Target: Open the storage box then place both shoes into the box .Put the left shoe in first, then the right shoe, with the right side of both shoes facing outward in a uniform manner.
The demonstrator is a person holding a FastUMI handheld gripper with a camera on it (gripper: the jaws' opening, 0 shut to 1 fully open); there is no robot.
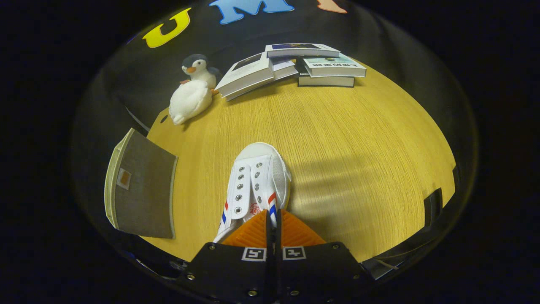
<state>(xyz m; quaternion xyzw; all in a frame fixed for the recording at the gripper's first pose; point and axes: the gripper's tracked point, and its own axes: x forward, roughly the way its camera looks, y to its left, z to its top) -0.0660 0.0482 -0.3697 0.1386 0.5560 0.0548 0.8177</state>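
fingers: gripper [272, 219] pressed nearly together, only a thin slit between the two; they appear clamped on the rear collar of the shoe, though the contact itself is hidden behind the pads, so grasp is a judgement
shoe: white canvas shoe [257, 185], unlaced eyelets, red and blue stripes on both sides near the heel; toe points away from the fingers, heel end right at the tips
shoe pose: held or dragged by the heel edge, sole side toward the counter; cannot tell if it is lifted or resting
why heel grip: thin collar is the one part two narrow fingers can pinch; also keeps the toe leading, handy for sliding it into a box
which shoe: cannot tell left from right from this angle; task wants left first
storage box: grey fabric storage box [141, 188] off to the left of the shoe, well apart, hanging past the counter edge; pale rim, small tag on its face; cannot tell if it is open
counter: wood-grain counter [346, 139], bare patch ahead and to the right of the shoe
beyond the shoe: plush penguin [193, 90] lying at the far left corner; books [295, 65] stacked and fanned along the far edge, well clear of the work
step: judged as carrying one shoe toward the box
next: swing left, check orientation so the right side faces outward
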